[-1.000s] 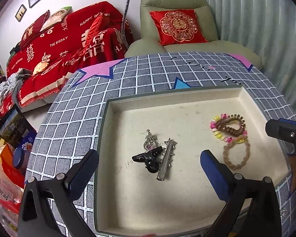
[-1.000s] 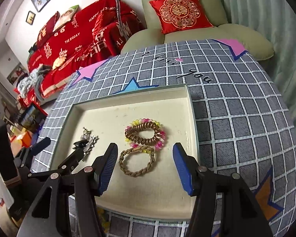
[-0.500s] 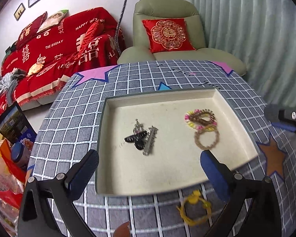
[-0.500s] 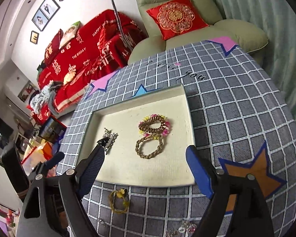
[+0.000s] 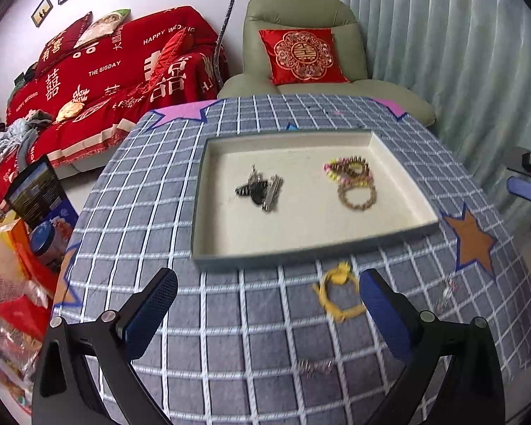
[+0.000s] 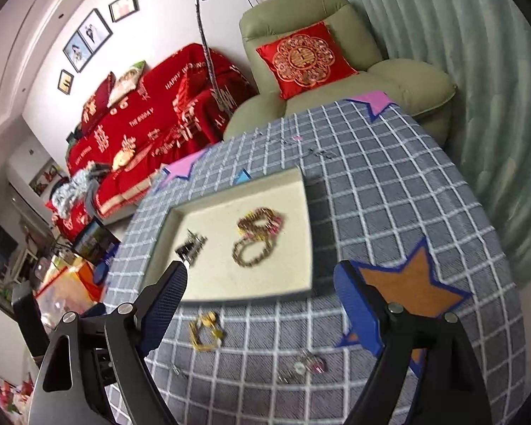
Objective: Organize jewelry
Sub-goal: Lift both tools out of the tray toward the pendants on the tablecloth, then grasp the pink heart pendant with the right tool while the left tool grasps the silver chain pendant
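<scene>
A cream-lined tray (image 5: 403, 225) (image 6: 309, 276) sits on the grey checked table. In it lie black and silver hair clips (image 5: 260, 189) (image 6: 191, 248) at the left, and a spiral hair tie (image 5: 348, 170) (image 6: 262, 219) with a braided brown bracelet (image 5: 357, 196) (image 6: 249, 253) at the right. On the cloth in front of the tray lie a yellow hair tie (image 5: 336, 295) (image 6: 205, 331), a small silver piece (image 5: 313, 366), and small pink and silver pieces (image 6: 306, 366) (image 5: 447, 292). My left gripper (image 5: 267, 313) and right gripper (image 6: 262, 313) are both open and empty, above the near cloth.
A red-covered sofa (image 5: 99, 81) and a green armchair with a red cushion (image 5: 302, 56) stand behind the table. Boxes and bags (image 5: 17, 248) sit on the floor at the left. A curtain (image 5: 460, 53) hangs at the right. The right gripper (image 5: 527, 180) shows at the left view's right edge.
Both grippers have pulled back from over the tray toward the table's near side and risen. The yellow hair tie and small pieces on the cloth have come into view. Both stay open.
</scene>
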